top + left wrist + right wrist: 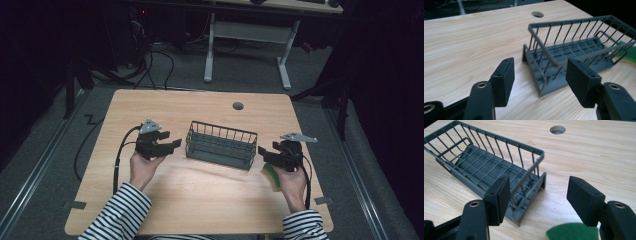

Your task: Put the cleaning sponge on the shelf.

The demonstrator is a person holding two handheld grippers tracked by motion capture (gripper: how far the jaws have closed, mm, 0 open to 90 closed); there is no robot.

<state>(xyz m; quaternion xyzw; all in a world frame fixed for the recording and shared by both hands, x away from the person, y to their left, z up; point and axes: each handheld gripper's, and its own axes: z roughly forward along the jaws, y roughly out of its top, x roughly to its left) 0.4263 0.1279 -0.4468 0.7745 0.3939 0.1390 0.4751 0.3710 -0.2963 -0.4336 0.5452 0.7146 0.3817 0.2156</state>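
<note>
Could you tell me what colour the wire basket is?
The rectangular wire basket is dark grey, clearest in the right gripper view.

Green pad [571,232] cut off by frame bottom; partly hidden behind basket [574,50].

Readable text: none in the high view, the left gripper view or the right gripper view.
Labels and brands: none legible on any surface.
Numbers and signs: none legible.
</note>
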